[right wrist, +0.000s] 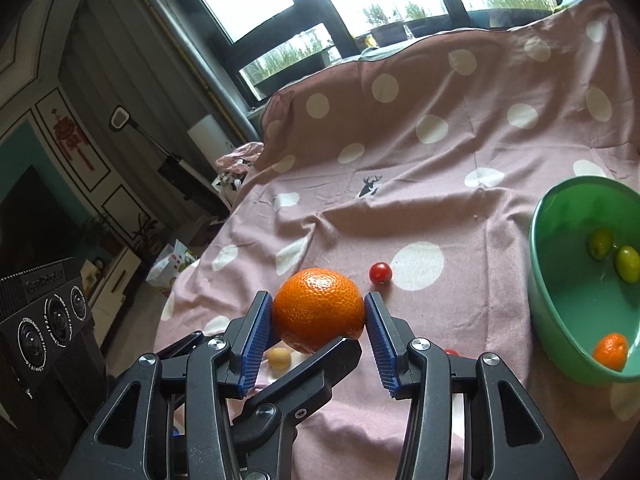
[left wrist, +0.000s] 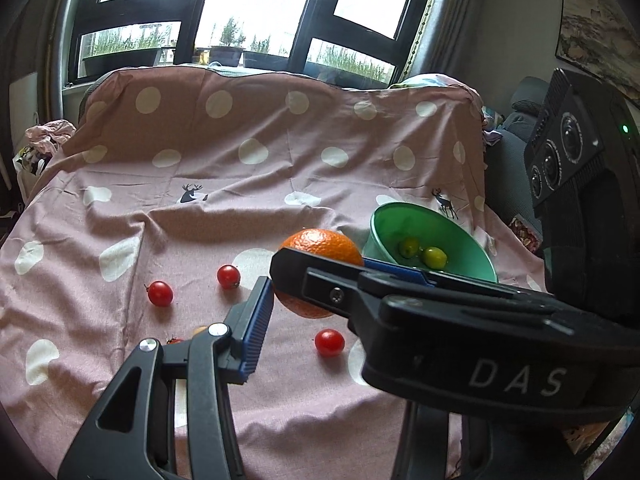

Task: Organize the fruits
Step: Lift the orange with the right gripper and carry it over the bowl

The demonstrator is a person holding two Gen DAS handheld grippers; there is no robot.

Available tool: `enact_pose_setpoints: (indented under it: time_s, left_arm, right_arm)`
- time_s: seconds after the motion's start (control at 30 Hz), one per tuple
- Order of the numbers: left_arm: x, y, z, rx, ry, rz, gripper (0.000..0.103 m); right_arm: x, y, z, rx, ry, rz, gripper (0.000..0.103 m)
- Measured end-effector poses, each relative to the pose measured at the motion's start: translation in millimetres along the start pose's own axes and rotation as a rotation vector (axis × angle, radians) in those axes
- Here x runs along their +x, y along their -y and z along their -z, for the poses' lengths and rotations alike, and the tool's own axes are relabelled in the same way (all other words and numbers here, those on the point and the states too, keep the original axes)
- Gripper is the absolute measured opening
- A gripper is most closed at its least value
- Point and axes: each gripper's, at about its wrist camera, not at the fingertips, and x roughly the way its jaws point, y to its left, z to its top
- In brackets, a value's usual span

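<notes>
The right hand-held gripper [right wrist: 319,314] grasps the big orange [right wrist: 318,308], its blue ribbed pads pressing the fruit on both sides above the pink spotted sheet [right wrist: 440,168] that covers the surface. The left hand-held gripper [left wrist: 316,284] is around the same orange from the other side; one finger lies across the fruit and seems to touch it, but whether it truly grips I cannot tell. The green bowl [right wrist: 538,280], just beside to the right, already holds two small green fruits [right wrist: 600,242] and a small orange fruit [right wrist: 610,352], so part of the sorting looks done. Still loose on the sheet are three cherry tomatoes [left wrist: 160,293], a small yellowish fruit [right wrist: 279,357] under the right hand-held gripper, and another red one half hidden. The big orange most likely goes into the bowl next, then the small fruits one by one.
</notes>
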Motion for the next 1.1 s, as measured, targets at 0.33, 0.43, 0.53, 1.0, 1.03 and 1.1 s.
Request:
enact_pose_setpoints:
  time_s: [0.33,0.43,0.53,1.0,1.03,1.1]
  left_arm:
    - [10,28,-11,0.04,0.002,0.037,0.045]
    - [13,36,-14,0.053,0.002,0.049,0.045]
    - [15,44,-17,0.065,0.001,0.059,0.045]
    - [32,77,-27,0.114,-0.022,0.11,0.045]
    - [34,80,-27,0.116,-0.025,0.115,0.045]
    - [37,84,-28,0.121,-0.03,0.122,0.045]
  right_arm:
    - [-25,20,-8,0.036,0.04,0.027,0.049]
    - [-33,27,-9,0.047,0.054,0.034,0.049]
    - [-39,32,-10,0.058,0.066,0.039,0.049]
    - [-65,60,-15,0.113,0.106,0.079,0.049]
    - [-66,62,-15,0.119,0.108,0.082,0.049]
    - [-69,66,-15,0.13,0.111,0.09,0.049]
